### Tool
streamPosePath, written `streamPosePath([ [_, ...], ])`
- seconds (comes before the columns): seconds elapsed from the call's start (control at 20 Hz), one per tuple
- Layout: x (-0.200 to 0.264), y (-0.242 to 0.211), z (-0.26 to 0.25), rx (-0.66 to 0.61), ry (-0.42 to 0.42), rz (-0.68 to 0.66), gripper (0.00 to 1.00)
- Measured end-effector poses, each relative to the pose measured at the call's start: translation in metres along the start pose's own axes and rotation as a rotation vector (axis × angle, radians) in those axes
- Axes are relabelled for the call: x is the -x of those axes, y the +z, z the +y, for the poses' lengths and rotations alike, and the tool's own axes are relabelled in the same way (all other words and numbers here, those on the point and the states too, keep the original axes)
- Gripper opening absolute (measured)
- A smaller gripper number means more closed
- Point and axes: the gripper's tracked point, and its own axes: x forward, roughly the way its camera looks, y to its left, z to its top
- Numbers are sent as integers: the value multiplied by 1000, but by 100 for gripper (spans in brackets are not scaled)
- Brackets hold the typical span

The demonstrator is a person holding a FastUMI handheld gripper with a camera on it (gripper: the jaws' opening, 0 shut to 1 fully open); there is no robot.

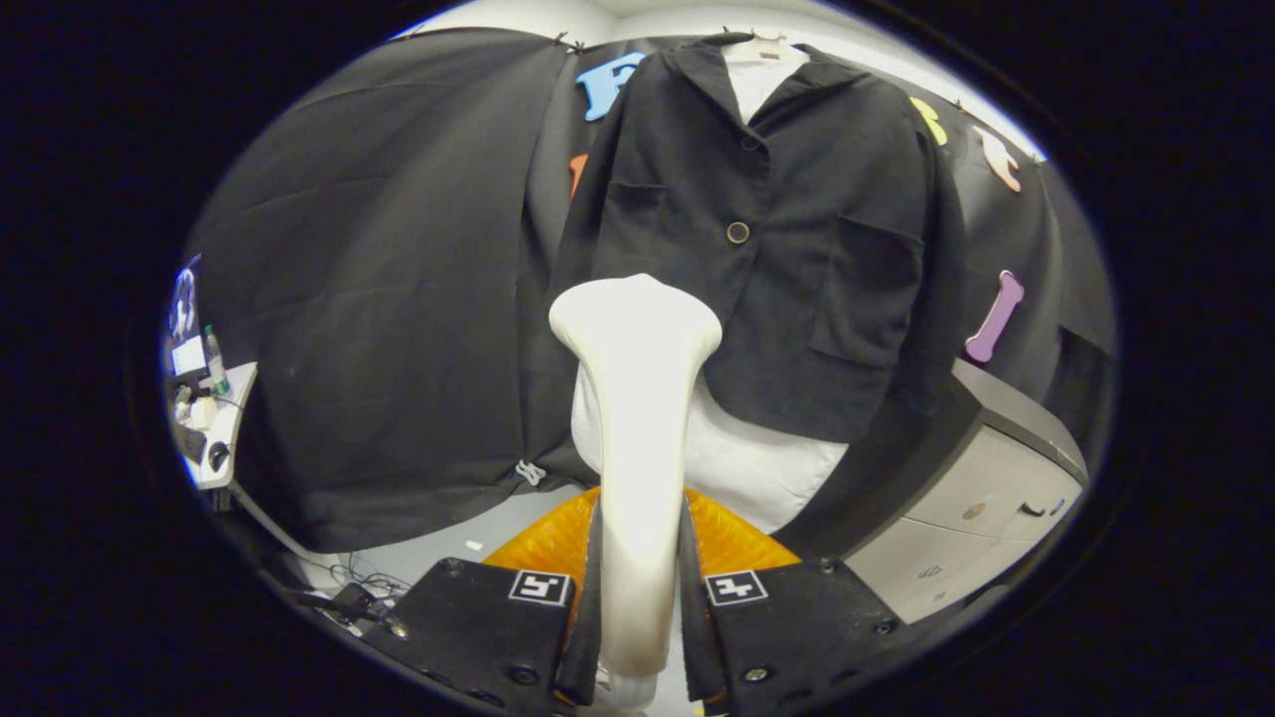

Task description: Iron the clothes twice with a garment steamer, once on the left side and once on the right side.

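The white plastic garment steamer [637, 418] stands upright between the two fingers of the gripper [637, 597], which clench its handle from both sides. Its flared head sits before the lower hem of the black buttoned jacket [787, 249], which hangs at twelve o'clock over a white shirt [757, 468]. Behind the handle lies an orange ribbed object [543, 543]. At four o'clock stands a grey drawer cabinet [981, 498]; at nine o'clock, a small white table [231, 428] with clutter.
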Motion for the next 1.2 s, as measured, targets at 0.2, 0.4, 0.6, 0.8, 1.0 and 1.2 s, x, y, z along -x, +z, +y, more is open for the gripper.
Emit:
streamPosePath([
  [0.2, 46, -4, -21, -48, -45, -25, 36],
  [0.4, 101, 3, -60, -126, -132, -87, 36],
  [0.6, 165, 13, -111, -175, -246, -138, 36],
  [0.8, 216, 18, -154, -200, -343, -159, 36],
  [1.0, 258, 9, -200, -243, -449, -162, 36],
  [1.2, 297, 8, -240, -289, -537, -188, 36],
])
